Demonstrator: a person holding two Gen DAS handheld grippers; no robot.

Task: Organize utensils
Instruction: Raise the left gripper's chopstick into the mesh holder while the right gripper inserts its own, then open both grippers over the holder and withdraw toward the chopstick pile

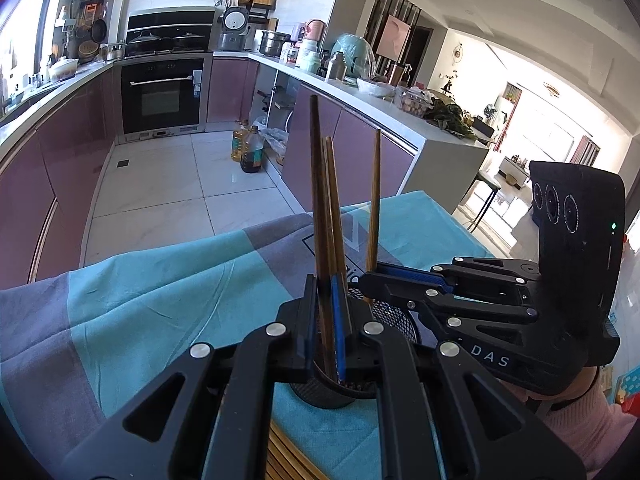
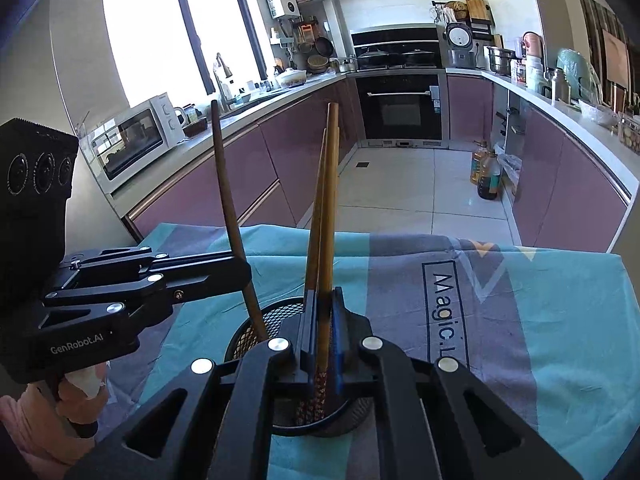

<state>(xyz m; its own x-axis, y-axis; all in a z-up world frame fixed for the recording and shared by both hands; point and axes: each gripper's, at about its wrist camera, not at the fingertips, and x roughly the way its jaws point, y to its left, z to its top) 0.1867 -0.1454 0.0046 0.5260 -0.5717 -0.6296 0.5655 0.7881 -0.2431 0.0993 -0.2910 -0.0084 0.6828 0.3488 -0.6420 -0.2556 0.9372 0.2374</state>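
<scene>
Both of your hand-held grippers are clamped on chopsticks and both bundles stand upright over the black mesh cup [image 2: 256, 328] on the cloth-covered desk [image 2: 520, 320]. Your left hand-held gripper [image 1: 328, 312] holds a few dark brown chopsticks [image 1: 320, 208], their lower ends already inside the cup's mouth in the left wrist view. Your right hand-held gripper [image 2: 324, 312] grips a pair of lighter chopsticks [image 2: 326, 208], whose patterned tips reach down past the rim of the cup in the right wrist view. So the gathering looks done and the placing is under way: neither bundle is let go, and I cannot tell whether any tip touches the bottom. What is left, as I judge it, is to settle the ends fully into the cup and open each hand-held gripper in turn so the sticks lean against the mesh wall. No other loose utensils show on the cloth [image 1: 160, 300] in either view, though the near part of the desk is hidden behind your tools.
</scene>
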